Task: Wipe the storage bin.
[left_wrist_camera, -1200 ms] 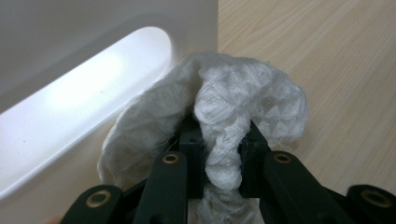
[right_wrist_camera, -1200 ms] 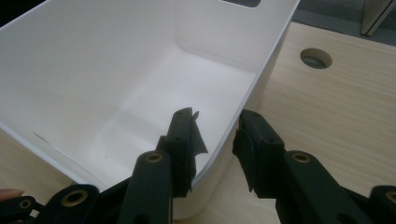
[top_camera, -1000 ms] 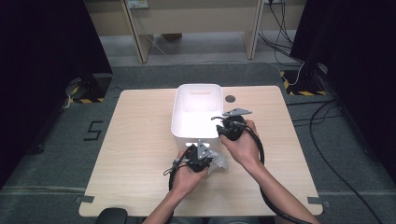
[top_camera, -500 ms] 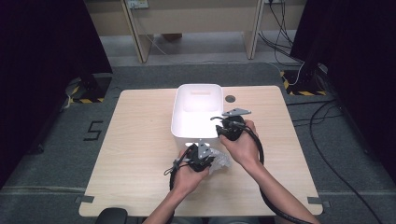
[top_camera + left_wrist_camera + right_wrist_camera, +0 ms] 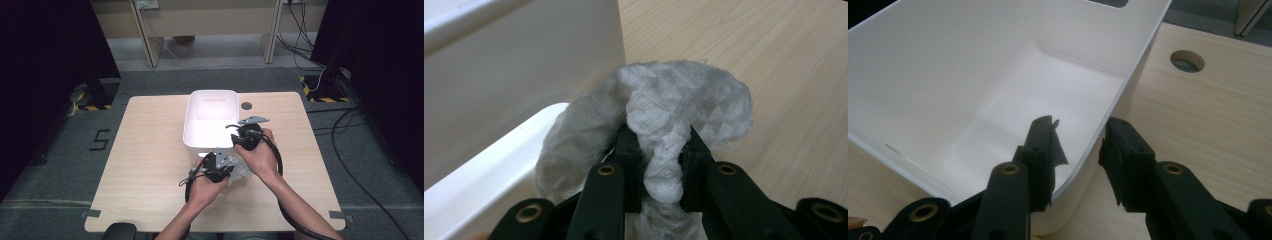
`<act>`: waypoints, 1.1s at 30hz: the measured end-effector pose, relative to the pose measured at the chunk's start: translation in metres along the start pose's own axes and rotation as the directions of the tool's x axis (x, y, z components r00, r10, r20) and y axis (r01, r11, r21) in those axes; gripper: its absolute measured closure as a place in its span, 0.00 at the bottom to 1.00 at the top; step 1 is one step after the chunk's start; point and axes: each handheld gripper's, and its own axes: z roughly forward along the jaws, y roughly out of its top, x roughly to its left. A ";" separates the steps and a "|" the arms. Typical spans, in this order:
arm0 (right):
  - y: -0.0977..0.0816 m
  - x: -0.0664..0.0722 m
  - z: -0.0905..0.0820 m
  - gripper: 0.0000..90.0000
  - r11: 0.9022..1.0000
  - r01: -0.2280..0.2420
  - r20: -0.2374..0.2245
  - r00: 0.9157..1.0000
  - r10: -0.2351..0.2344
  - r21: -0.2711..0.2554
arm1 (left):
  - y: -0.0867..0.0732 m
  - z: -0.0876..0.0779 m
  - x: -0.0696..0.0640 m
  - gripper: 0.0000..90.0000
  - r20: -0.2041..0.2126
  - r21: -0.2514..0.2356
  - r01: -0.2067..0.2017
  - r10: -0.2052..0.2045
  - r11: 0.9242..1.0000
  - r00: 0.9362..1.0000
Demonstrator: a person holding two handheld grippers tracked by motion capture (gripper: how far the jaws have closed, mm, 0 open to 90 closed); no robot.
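The left claw [image 5: 659,165] is clamped on a crumpled white knitted cloth [image 5: 664,115], which bulges out beyond its tips, just beside the white plastic tub [image 5: 210,117] on the pale wooden worktop [image 5: 150,150]. Bunched up, the cloth shows no clear long axis. The right claw [image 5: 1078,150] stands apart, straddling the tub's wall.

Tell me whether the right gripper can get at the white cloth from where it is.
Probably yes: the right gripper straddles the bin wall with jaws apart, the white cloth lies just below it, pinched by the left gripper, nothing between.
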 end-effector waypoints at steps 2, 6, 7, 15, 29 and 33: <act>0.000 0.000 0.000 0.73 1.000 0.001 0.000 1.000 -0.001 0.000 | 0.000 0.000 0.000 0.85 -0.001 0.008 -0.007 0.007 1.000 1.000; 0.000 0.000 0.000 0.73 1.000 0.004 0.000 1.000 -0.004 0.000 | 0.001 -0.001 -0.001 0.85 -0.003 0.004 -0.004 0.004 1.000 1.000; 0.000 0.000 0.000 0.73 1.000 0.002 -0.001 1.000 -0.002 0.001 | 0.001 -0.001 -0.001 0.85 -0.003 0.004 -0.004 0.004 1.000 1.000; 0.000 0.000 -0.001 0.73 1.000 0.001 -0.005 1.000 -0.001 0.006 | 0.006 -0.005 0.000 0.85 0.002 -0.004 -0.010 0.010 1.000 1.000; 0.001 -0.001 -0.001 0.73 1.000 -0.002 -0.008 1.000 0.002 0.012 | 0.018 -0.012 -0.001 0.85 0.009 -0.029 -0.019 0.020 0.999 1.000; 0.001 -0.001 -0.001 0.73 1.000 -0.002 -0.010 1.000 0.002 0.013 | 0.019 -0.011 -0.002 0.85 0.004 -0.033 -0.020 0.020 0.999 1.000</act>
